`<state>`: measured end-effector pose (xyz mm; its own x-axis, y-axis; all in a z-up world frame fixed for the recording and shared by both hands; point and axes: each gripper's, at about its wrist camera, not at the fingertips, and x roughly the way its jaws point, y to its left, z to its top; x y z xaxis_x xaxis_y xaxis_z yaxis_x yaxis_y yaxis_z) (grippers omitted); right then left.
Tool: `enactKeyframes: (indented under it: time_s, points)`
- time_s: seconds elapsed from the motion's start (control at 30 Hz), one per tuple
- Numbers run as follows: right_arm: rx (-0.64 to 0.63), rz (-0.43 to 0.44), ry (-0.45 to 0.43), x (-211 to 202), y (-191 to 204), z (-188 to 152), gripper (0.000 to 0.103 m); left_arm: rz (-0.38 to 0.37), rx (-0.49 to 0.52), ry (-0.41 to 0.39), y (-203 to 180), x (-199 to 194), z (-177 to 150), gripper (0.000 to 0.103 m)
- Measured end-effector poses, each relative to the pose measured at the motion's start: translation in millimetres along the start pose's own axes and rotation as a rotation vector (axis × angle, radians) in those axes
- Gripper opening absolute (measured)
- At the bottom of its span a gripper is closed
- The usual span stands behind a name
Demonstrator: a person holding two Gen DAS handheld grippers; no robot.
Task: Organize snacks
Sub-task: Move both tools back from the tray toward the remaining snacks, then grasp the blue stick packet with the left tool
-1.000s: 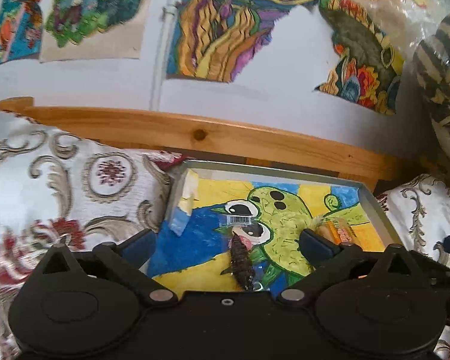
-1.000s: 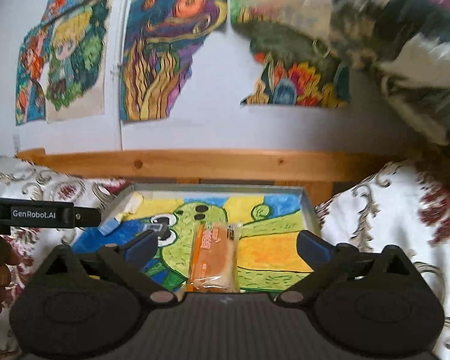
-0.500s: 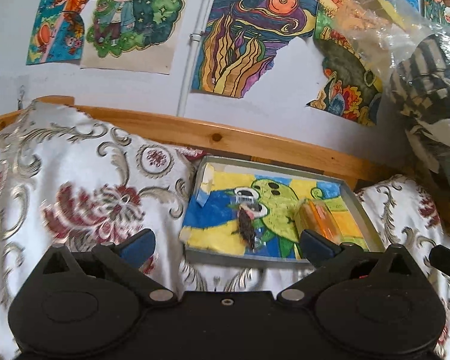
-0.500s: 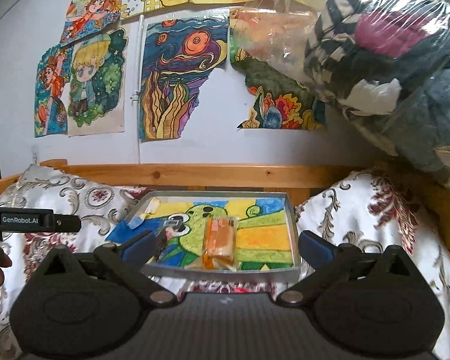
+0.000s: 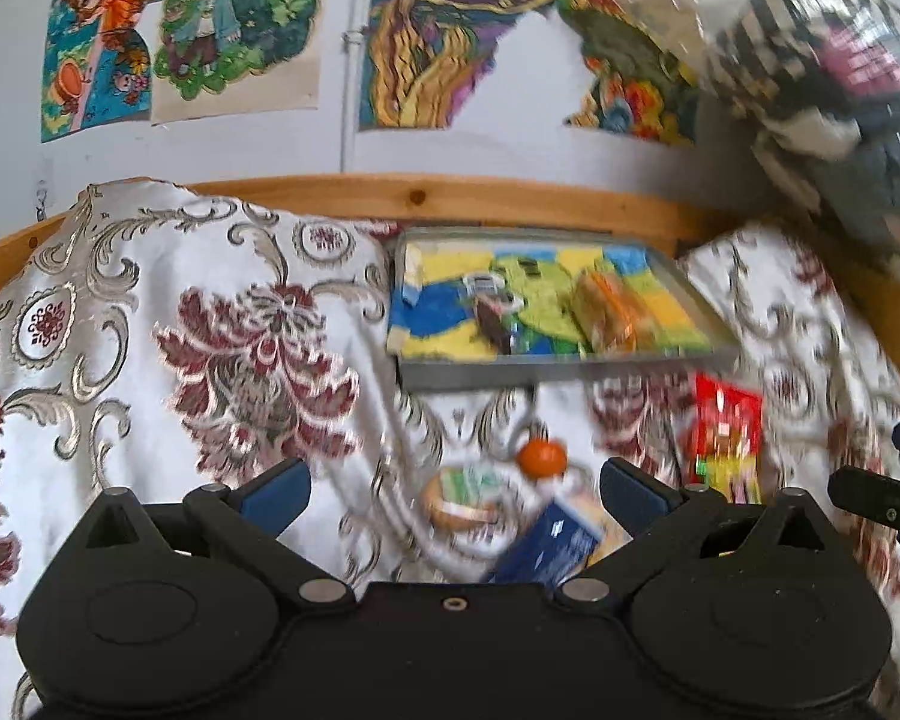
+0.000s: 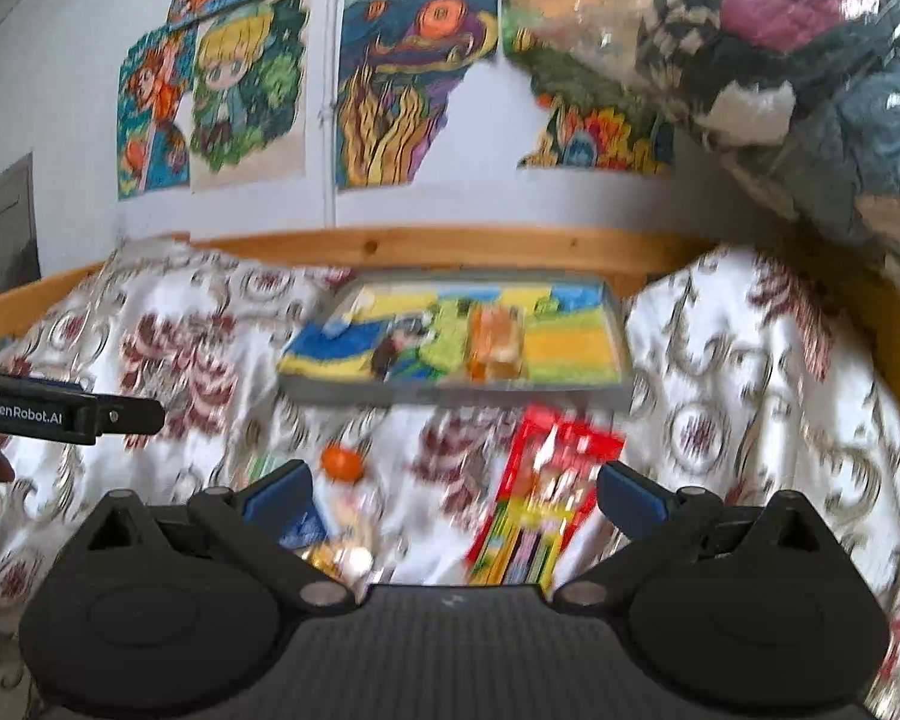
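Observation:
A grey tray lined with a colourful drawing holds a dark wrapped snack and an orange-wrapped bread. On the patterned cloth in front lie a small orange round snack, a round cake pack, a dark blue packet and a red candy bag. My left gripper is open above the cake pack and blue packet. My right gripper is open, the red bag between its fingers.
White and maroon patterned cloth covers humps left and right of the tray. A wooden rail runs behind, under a wall with drawings. A plastic bag of clothes hangs at the upper right. The left gripper's body shows in the right wrist view.
Both grippers have pulled back and away from the tray, which now looks smaller. The loose snacks on the cloth in front have come into view. Both stay open and empty.

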<state>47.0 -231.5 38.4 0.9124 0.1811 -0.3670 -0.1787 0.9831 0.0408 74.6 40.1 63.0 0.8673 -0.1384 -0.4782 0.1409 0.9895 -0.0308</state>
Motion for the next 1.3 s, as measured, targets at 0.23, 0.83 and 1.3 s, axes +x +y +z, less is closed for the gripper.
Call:
enactKeyframes:
  time_s: [0.23,0.83,1.3]
  points:
    - [-0.047,0.057,0.135,7.3,24.9,-25.2,0.103,-0.033,0.057,0.107,0.7,5.3,-25.8,0.102]
    - [-0.243,0.196,0.37,67.0,77.8,-50.4,0.103,-0.067,0.127,0.301,11.6,76.5,-46.5,0.102]
    - [-0.26,0.293,0.45,113.6,56.9,-47.6,0.103,-0.178,0.147,0.363,0.8,127.6,-44.0,0.099]
